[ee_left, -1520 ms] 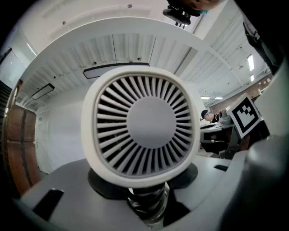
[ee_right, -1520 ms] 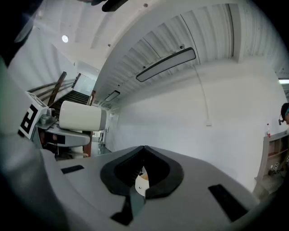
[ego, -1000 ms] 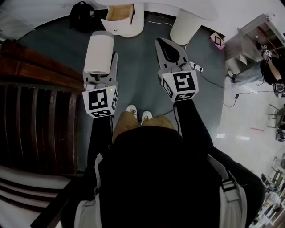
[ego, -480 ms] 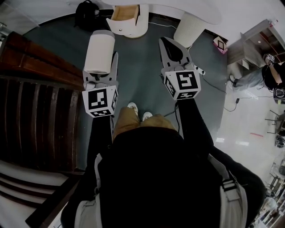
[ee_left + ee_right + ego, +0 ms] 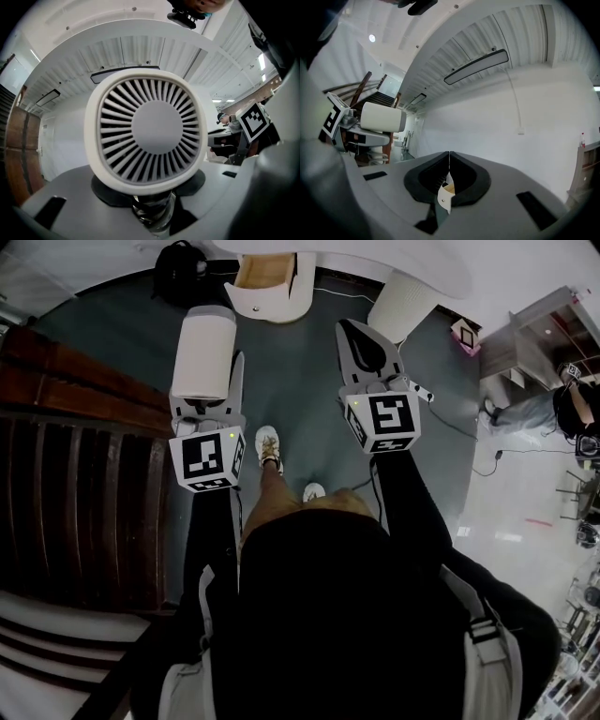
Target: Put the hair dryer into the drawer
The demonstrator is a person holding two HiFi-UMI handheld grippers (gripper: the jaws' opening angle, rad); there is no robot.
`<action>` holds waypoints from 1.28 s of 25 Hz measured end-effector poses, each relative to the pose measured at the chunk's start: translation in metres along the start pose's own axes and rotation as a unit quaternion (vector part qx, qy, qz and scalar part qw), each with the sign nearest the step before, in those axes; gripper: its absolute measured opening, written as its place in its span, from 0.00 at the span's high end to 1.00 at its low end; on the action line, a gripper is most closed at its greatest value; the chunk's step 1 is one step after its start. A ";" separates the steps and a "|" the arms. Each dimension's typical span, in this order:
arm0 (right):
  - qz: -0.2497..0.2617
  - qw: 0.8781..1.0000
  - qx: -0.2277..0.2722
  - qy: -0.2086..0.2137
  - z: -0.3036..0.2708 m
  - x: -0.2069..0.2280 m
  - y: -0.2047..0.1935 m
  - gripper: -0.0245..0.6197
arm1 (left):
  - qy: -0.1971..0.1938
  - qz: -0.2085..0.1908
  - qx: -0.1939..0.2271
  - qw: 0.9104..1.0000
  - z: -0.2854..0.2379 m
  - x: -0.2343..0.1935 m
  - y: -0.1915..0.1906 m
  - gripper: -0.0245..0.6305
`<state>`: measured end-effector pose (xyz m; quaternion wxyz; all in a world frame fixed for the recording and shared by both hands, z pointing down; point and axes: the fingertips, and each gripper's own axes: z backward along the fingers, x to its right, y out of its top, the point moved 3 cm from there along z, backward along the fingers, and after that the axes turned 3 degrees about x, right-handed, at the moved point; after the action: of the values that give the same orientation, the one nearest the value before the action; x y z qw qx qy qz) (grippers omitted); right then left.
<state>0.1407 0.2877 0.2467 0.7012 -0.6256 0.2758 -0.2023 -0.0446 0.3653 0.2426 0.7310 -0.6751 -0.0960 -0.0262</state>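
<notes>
Since the earlier frame the person's left shoe (image 5: 267, 446) has stepped forward on the dark floor (image 5: 300, 381) toward the open drawer (image 5: 265, 273), and both grippers have travelled with the body in that direction, their jaws unchanged. The drawer stands pulled out of a rounded white unit under the white desk (image 5: 394, 259), its pale wooden inside showing. The hair dryer (image 5: 204, 354) is not in it; it hangs in the air short of the drawer and a little to its left, carried by the left gripper (image 5: 150, 213). From above, the dryer is a smooth, off-white, barrel-shaped body with a greyer band at the end nearest the drawer. The left gripper view shows its back end: a rounded-square white rim around a grey grille of fine radial slats with a plain grey disc at the centre. The left jaws are clamped on the dark ribbed part under that body. The right gripper (image 5: 361, 338) is level with the dryer, to the right of the drawer's line, jaws pressed together with nothing between them. A black bag (image 5: 180, 273) lies just left of the drawer, and a white ribbed desk leg (image 5: 403, 301) stands to its right.
</notes>
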 end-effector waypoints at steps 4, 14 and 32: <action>0.013 1.000 -0.003 -0.002 -0.044 0.003 -0.003 0.92 | -0.009 0.008 0.000 1.000 -0.037 -0.023 -0.009 0.63; 0.024 1.000 -0.017 -0.008 -0.162 0.000 -0.013 0.92 | -0.041 0.016 -0.008 0.999 -0.139 -0.093 -0.033 0.63; 0.004 0.998 -0.035 -0.054 -0.246 -0.005 -0.038 0.92 | -0.114 0.018 -0.017 0.993 -0.222 -0.144 -0.069 0.63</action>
<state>-0.0184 0.0970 0.2689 0.6935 -0.6586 0.2469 -0.1561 -0.1736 0.1259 0.2693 0.7038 -0.6879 -0.1661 0.0619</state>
